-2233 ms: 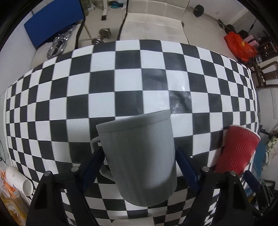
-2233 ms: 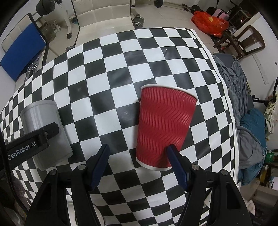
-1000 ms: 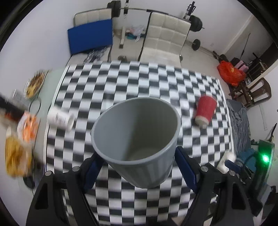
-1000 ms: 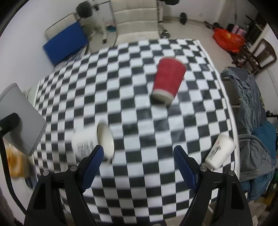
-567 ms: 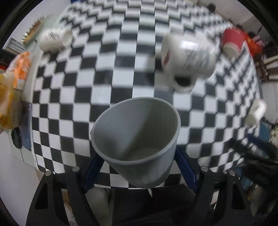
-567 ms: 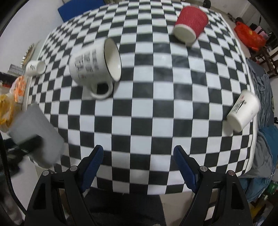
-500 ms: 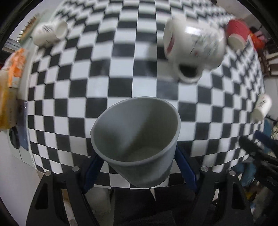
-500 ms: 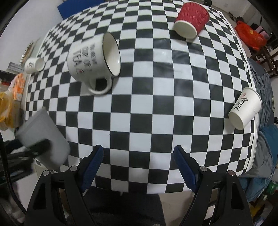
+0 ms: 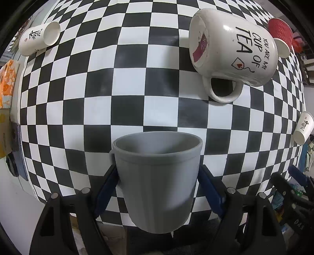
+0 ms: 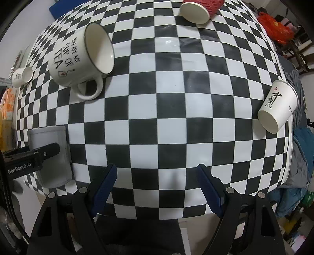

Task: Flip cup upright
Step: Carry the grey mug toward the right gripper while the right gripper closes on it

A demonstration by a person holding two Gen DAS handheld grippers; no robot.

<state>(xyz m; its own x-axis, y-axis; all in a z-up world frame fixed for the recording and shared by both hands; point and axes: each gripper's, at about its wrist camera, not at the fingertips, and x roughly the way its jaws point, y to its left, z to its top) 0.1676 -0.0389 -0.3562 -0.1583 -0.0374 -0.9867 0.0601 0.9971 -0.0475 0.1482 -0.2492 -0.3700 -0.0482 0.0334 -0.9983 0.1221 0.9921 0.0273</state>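
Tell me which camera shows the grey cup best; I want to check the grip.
The left wrist view: the grey cup fills the centre, rim up, clamped between both fingers of the left tool. The right wrist view shows only its side at the left edge, partly hidden.

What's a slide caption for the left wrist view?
Left gripper holds grey cup mouth-up near the table edge; tea mug lies sideways.

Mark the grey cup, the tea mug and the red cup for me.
Grey cup (image 9: 157, 182): left wrist view, side wall.
Tea mug (image 9: 241, 51): left wrist view, lettered side.
Red cup (image 10: 194, 11): right wrist view, white inside of mouth.
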